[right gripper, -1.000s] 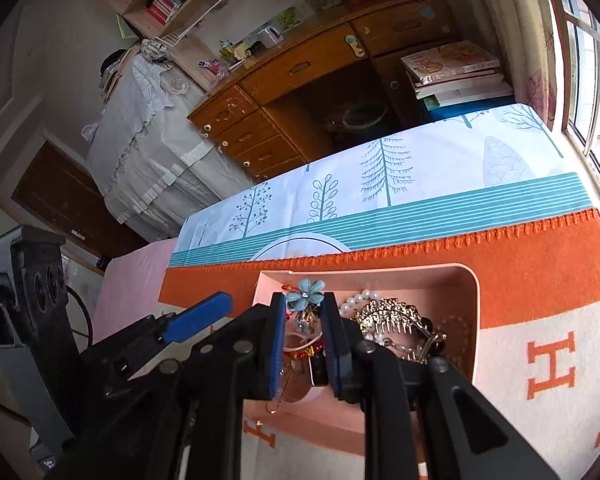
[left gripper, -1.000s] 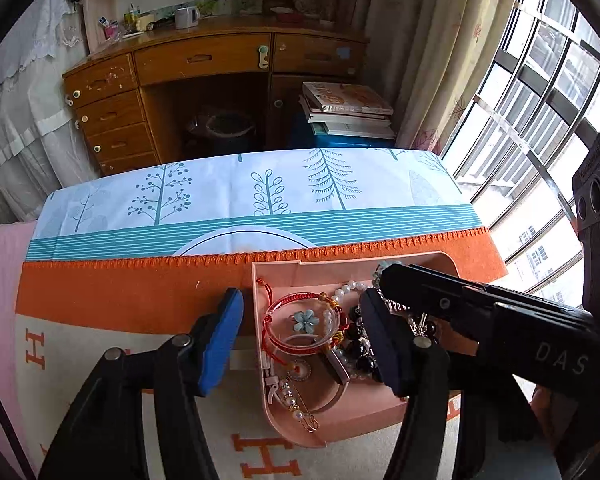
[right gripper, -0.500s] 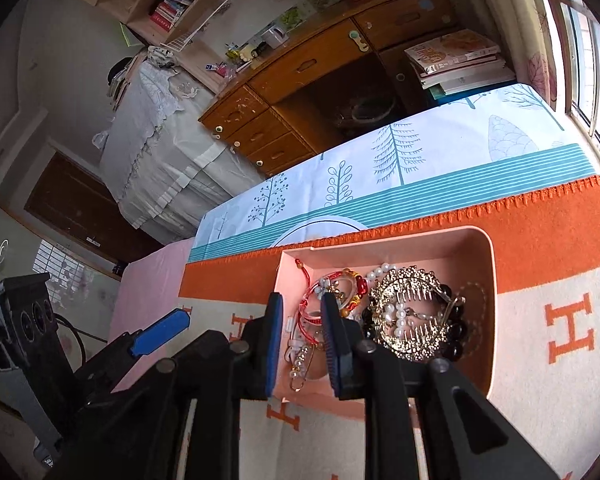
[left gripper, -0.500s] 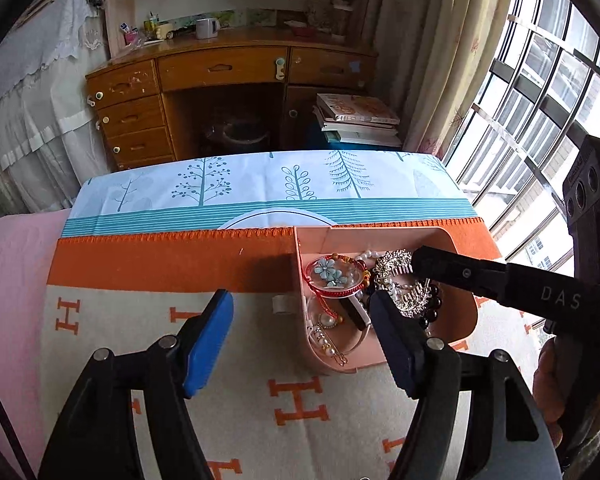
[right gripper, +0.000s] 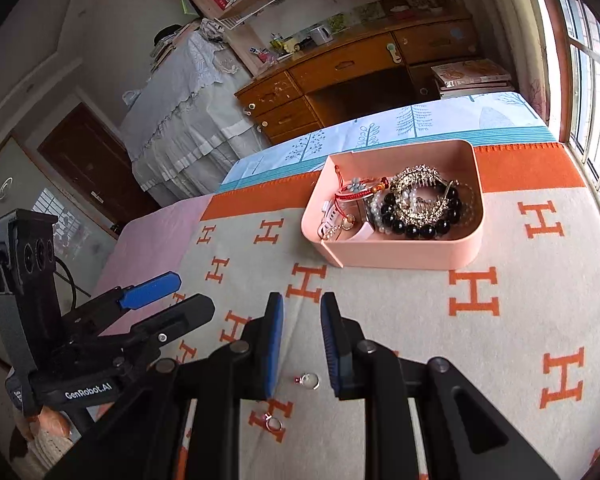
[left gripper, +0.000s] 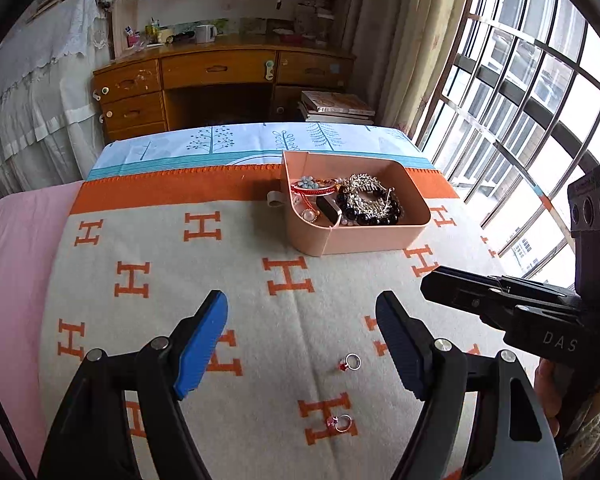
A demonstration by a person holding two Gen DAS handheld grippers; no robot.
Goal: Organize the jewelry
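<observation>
A pink tray [left gripper: 364,236] [right gripper: 400,252] sits on the H-patterned blanket and holds a red bracelet [left gripper: 312,186] [right gripper: 358,190], black beads [left gripper: 374,216] [right gripper: 420,224], a gold comb and pearls. Two rings lie loose on the blanket: one [left gripper: 350,361] [right gripper: 308,380] nearer the tray, one [left gripper: 340,423] [right gripper: 274,424] closer to me. My left gripper [left gripper: 300,320] is wide open and empty above them. My right gripper [right gripper: 302,320] is narrowly open and empty, just above the first ring; it also shows in the left wrist view [left gripper: 500,304].
The blanket [left gripper: 160,264] covers a bed beside a barred window [left gripper: 520,80]. A wooden desk [left gripper: 220,76] and a stack of books [left gripper: 336,106] stand beyond the bed's far end. A small grey loop [left gripper: 275,199] lies left of the tray.
Both grippers have pulled back from the tray toward me. The flower bracelet stays in the tray. Two loose rings have come into view.
</observation>
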